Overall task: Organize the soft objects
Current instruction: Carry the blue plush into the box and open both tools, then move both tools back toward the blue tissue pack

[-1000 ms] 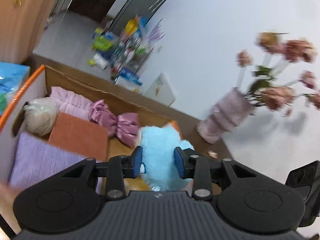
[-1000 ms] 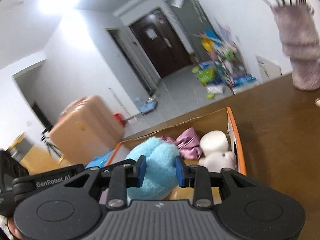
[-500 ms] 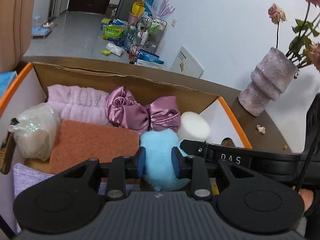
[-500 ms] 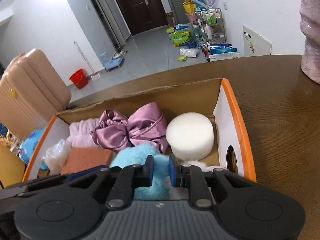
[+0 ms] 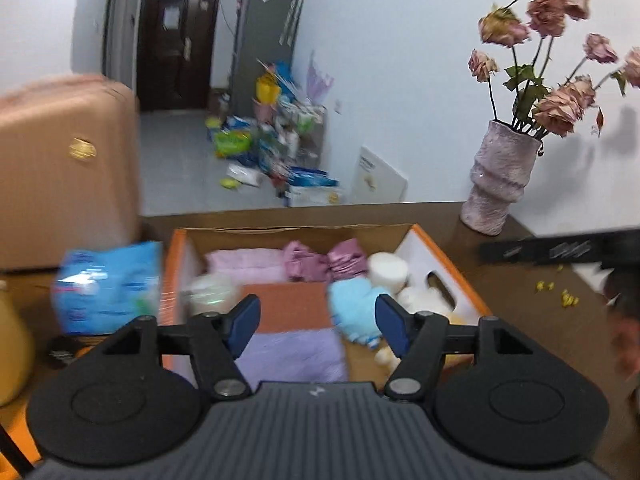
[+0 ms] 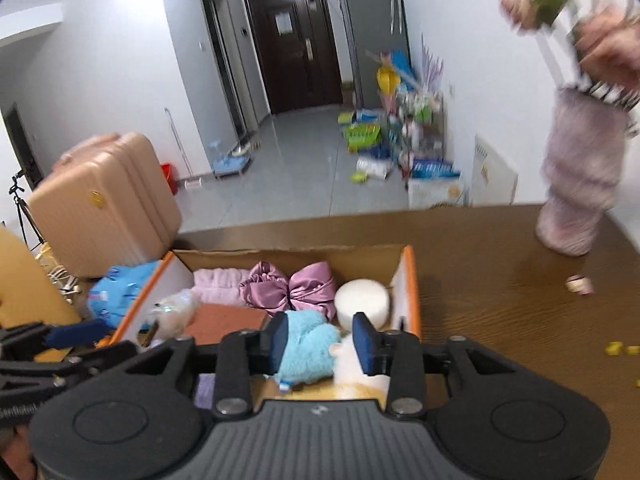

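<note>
The left gripper (image 5: 318, 322) has its two blue-tipped fingers spread wide apart, and it holds nothing. It hangs above the near end of the orange-edged cardboard box (image 5: 440, 246). The right gripper (image 6: 320, 340) is also spread, though not as wide, and its fingers are empty too. It hangs over the near right part of the same box.

The fluffy light blue plush toy (image 6: 306, 346) lies inside the box, near the front. It rests beside a cream soft toy (image 6: 352, 364) and just in front of the shiny purple satin bow (image 6: 290, 290). A round white sponge puck (image 6: 362, 300) sits in the back right corner, touching the box wall. A pale pink fuzzy towel (image 5: 244, 262) lies along the back wall. A flat rust-orange cloth (image 5: 288, 306) is in the middle, and a folded lilac cloth (image 5: 292, 354) is closest to the front. A clear bag with something pale inside (image 5: 210, 292) leans in the left side.

The box is packed nearly wall to wall. Bare cardboard floor shows only at the front right. To the right of the box, the brown wooden table (image 6: 500, 304) is wide and bare, with some tiny yellow bits. A rough pink vase with dried roses (image 5: 498, 184) stands well apart, at the far right. A blue plastic packet (image 5: 108, 286) sits just outside the left wall.
</note>
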`<state>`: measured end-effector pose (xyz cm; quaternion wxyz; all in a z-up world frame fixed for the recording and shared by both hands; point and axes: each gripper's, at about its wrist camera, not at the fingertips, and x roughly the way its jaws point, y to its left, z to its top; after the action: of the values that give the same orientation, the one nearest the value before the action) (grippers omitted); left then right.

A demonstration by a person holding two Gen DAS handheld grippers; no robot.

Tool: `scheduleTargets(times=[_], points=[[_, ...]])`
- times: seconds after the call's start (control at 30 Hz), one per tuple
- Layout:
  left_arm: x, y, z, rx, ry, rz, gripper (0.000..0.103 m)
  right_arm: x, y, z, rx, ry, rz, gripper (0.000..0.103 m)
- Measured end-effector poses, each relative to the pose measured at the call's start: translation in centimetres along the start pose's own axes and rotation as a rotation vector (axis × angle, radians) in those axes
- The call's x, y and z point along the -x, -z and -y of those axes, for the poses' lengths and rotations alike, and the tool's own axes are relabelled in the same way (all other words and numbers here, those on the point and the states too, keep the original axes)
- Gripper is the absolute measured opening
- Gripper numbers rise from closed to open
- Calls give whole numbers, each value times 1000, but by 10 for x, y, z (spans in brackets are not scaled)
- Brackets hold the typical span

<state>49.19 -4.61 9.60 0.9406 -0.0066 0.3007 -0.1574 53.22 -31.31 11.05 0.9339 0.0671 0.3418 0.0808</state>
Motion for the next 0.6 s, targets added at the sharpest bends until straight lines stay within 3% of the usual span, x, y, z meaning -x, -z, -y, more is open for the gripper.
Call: scheduleTargets(times=[0.13, 0.3, 0.37, 0.47, 0.6], points=[[59, 19, -6, -42, -43, 49, 75, 67, 18, -2, 36, 10, 57, 39], [119, 59, 5, -83, -105, 106, 79, 129, 63, -15, 86, 7, 178, 55], [142, 86, 10, -84, -81, 144, 86, 146, 92, -23, 93, -5, 218, 60], [162, 128, 15, -57, -36, 162, 87, 164, 140, -29, 47, -85, 223, 61], [187, 193, 29, -19, -96, 183, 89, 183, 210, -46, 32, -134, 232, 67]])
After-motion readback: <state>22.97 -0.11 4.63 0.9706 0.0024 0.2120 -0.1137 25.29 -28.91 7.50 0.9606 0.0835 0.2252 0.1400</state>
